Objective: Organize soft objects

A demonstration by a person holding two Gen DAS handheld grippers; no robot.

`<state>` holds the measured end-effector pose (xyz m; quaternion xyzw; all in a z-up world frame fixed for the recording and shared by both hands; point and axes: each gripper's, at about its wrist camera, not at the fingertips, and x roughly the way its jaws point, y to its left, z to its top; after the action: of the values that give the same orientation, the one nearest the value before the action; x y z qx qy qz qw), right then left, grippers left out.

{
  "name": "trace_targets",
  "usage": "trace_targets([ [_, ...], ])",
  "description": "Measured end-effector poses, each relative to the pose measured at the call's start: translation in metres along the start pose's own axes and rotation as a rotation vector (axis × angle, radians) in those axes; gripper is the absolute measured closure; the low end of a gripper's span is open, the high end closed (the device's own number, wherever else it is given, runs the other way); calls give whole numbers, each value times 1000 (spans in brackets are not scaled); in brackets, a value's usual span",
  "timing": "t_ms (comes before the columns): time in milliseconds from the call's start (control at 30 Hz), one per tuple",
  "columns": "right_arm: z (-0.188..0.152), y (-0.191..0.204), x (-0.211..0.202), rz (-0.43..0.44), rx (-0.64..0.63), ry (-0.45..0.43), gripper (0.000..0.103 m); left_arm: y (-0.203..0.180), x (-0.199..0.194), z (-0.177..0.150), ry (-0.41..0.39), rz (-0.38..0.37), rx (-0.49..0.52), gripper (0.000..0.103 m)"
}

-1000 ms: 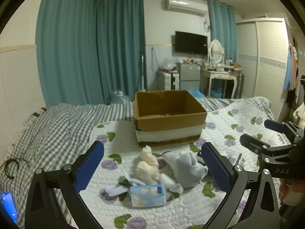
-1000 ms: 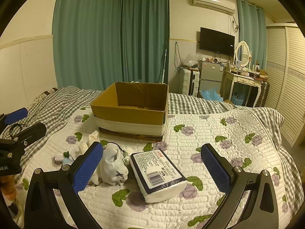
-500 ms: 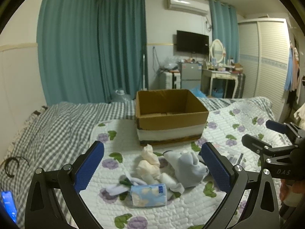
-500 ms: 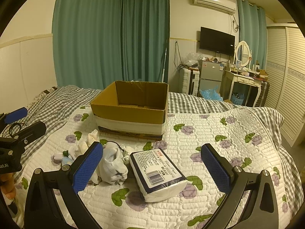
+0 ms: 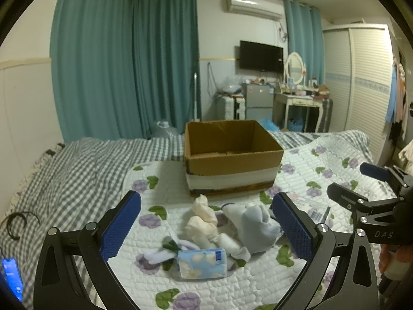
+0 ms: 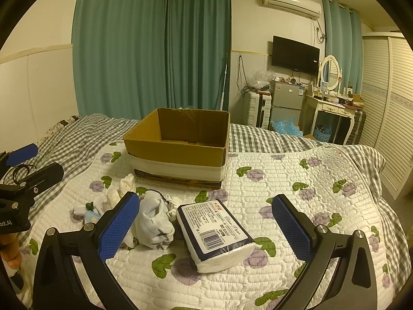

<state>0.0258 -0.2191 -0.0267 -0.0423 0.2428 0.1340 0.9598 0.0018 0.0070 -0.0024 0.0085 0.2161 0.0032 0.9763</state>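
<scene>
"das" on right gripper [image 5: 356,180]

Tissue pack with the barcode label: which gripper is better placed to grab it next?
Right. The tissue pack lies directly between the open right gripper fingers, while the left gripper faces the sock pile.

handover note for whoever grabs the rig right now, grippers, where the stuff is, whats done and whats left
Left gripper: open, holding nothing, above the sock pile.
Right gripper: open, holding nothing, above the tissue pack.
Cardboard box sits open on the quilt behind the pile; what shows of its inside looks empty.
Small blue tissue packet lies at the pile's near edge.
Done: nothing boxed.
Left: every soft item.
</scene>
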Motion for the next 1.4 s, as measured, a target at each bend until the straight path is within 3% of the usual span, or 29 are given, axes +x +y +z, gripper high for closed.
trace_targets([
  [667,0,1,-1,-3,-2,-6,0,0,0,-2,-3,-4,-4,0],
  [1100,15,-5,-31,-21,-41,-38,0,13,-21,4,-44,8,-53,0],
  [1233,9,-16,-23,3,-44,23,0,24,-8,-13,16,15,-100,0],
  [1400,-22,-23,23,34,-40,162,0,26,28,-44,140,47,-97,0],
])
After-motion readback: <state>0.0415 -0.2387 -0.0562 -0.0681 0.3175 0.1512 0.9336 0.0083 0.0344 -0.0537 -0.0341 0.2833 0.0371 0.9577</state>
